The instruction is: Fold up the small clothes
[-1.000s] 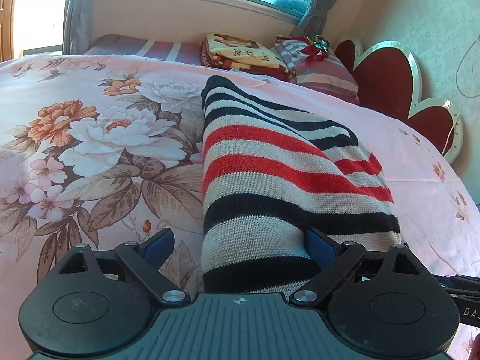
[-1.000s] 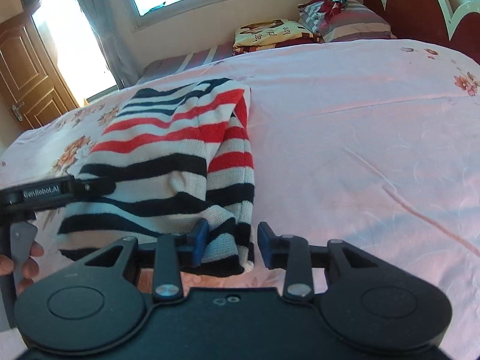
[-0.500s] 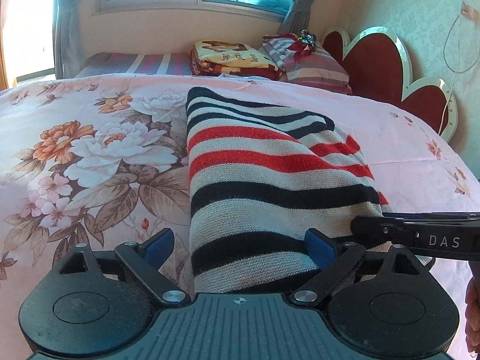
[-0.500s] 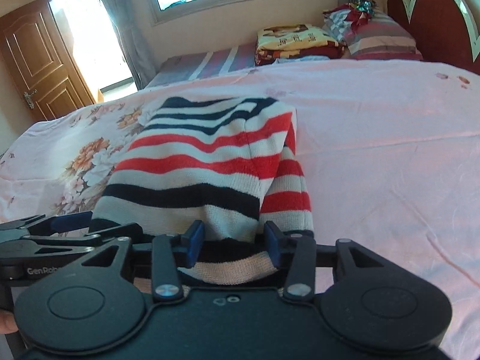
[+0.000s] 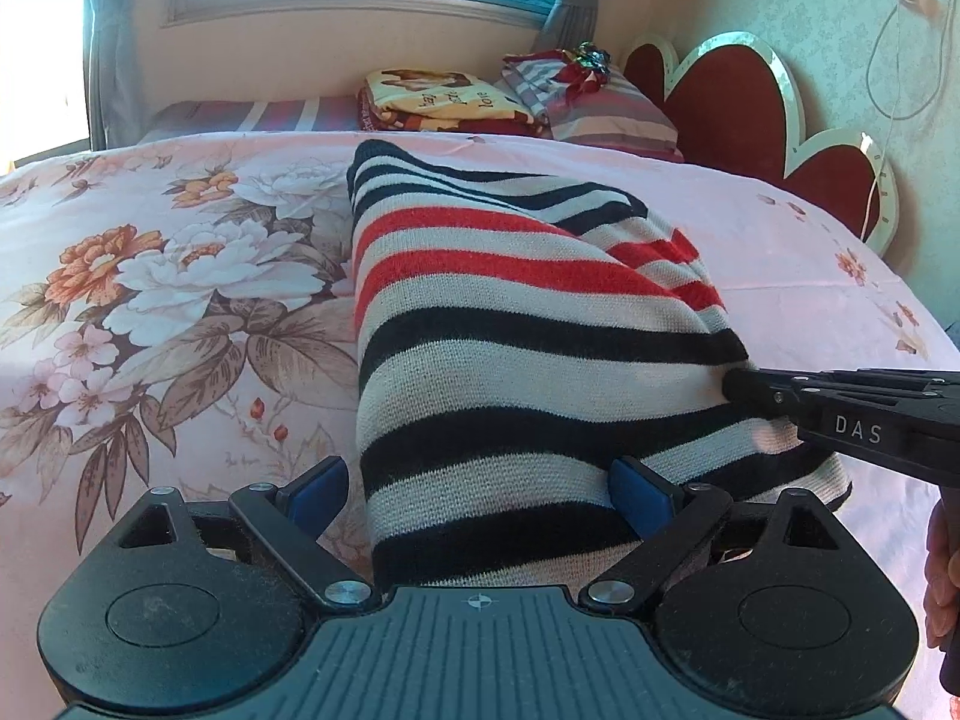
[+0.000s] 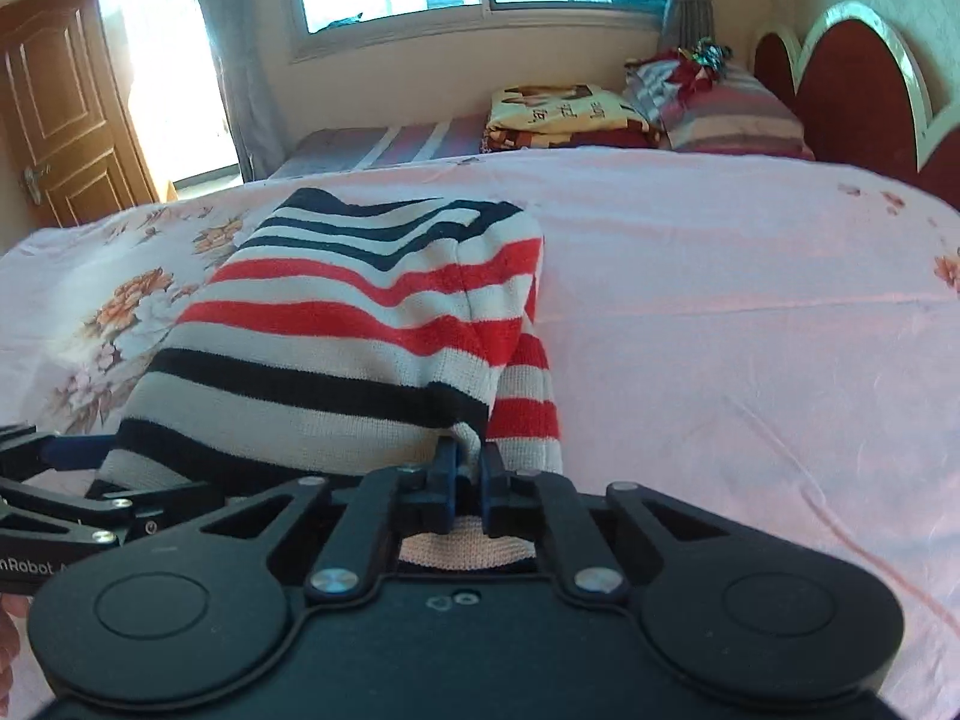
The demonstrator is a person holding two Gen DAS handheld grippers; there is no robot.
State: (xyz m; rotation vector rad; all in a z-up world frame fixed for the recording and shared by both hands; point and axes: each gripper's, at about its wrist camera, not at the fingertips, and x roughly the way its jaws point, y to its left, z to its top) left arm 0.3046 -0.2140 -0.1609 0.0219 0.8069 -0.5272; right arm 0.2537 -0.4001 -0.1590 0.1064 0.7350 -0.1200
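Your right gripper [image 6: 470, 483] pinches the near hem of the soft red, black and cream striped knit sweater [image 5: 516, 348] lying on the pink floral bedspread [image 5: 150, 300]. Your left gripper [image 5: 480, 492] stands spread astride the hem's other side. The knit looks light and floppy, so you should take that hem corner too.

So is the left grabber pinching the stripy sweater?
No, the left gripper is wide open, its blue fingers standing apart on either side of the striped sweater's near edge.

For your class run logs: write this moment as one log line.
right gripper: shut on striped sweater hem | left gripper: open, straddling hem | bed
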